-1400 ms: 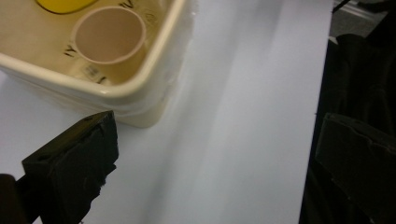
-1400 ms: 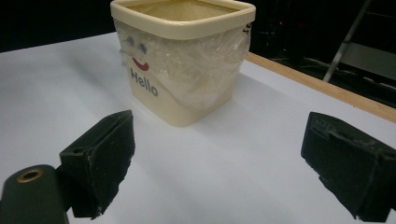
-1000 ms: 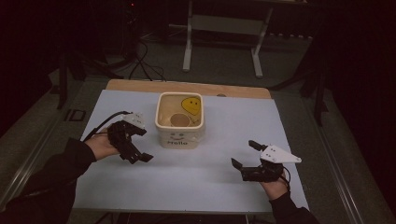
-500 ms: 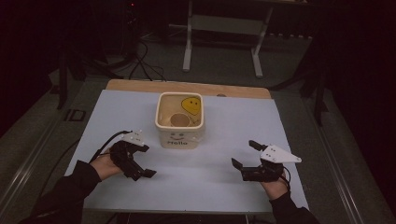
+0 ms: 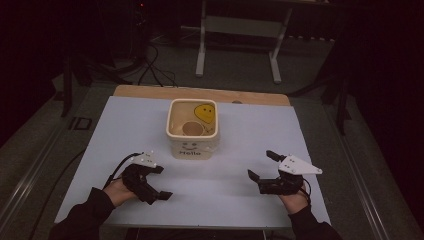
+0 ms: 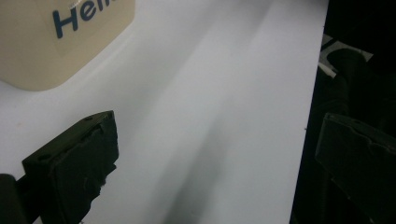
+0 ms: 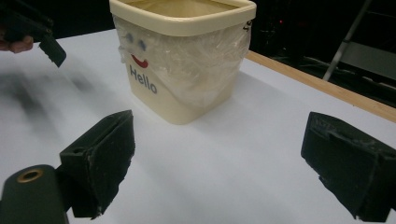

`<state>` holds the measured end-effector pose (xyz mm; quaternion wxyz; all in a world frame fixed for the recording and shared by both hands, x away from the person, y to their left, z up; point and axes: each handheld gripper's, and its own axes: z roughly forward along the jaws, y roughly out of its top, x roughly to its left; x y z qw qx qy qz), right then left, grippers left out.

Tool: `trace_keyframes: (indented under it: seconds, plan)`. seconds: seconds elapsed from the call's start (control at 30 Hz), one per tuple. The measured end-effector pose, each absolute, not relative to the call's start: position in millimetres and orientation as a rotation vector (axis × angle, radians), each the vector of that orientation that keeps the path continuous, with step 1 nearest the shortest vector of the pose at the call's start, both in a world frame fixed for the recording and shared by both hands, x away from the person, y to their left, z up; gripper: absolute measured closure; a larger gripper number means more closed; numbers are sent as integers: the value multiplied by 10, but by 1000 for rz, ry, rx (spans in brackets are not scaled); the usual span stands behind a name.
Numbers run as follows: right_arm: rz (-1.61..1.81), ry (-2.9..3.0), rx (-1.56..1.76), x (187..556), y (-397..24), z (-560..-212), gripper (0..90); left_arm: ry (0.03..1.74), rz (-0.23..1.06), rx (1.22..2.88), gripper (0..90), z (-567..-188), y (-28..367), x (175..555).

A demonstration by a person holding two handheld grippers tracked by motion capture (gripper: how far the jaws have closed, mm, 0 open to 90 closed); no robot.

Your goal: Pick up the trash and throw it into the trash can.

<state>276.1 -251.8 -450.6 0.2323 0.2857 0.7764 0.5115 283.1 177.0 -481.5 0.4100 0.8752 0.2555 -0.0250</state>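
Hello bucket (image 5: 192, 131), the cream square tub with the blue lettering and a smiley, sits upright in the middle of the white table (image 5: 235, 200), toward the far edge. Something round and tan, maybe a cup (image 5: 192, 129), sits inside it, plus a yellow shape; can't tell more than that.

Both tongs are wide open and holding nothing. Left gripper (image 5: 149, 184) hovers near the front-left of the table, well short of the tub. Right gripper (image 5: 264, 170) is front-right, jaws pointed at the tub in its own view.

What could go wrong, I reckon: the tub looks light and has a crinkly plastic liner (image 7: 187, 51), so a one-sided pinch on the rim could tip or slide it, or grab liner only. The left one is also close to the table's front edge.

Count: one tub, one round thing inside, two grippers.
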Motion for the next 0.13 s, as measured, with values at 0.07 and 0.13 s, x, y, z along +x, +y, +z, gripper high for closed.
trace_keyframes:
  seconds: [0.07,0.13]
  plan:
    - [1402,2133,787,2762,-2516,-4507,96,649,-58,2201,5,-4833,1768,2836]
    - [1403,2136,787,2763,-2512,-4509,96,654,-57,2201,5,-4851,1768,2846]
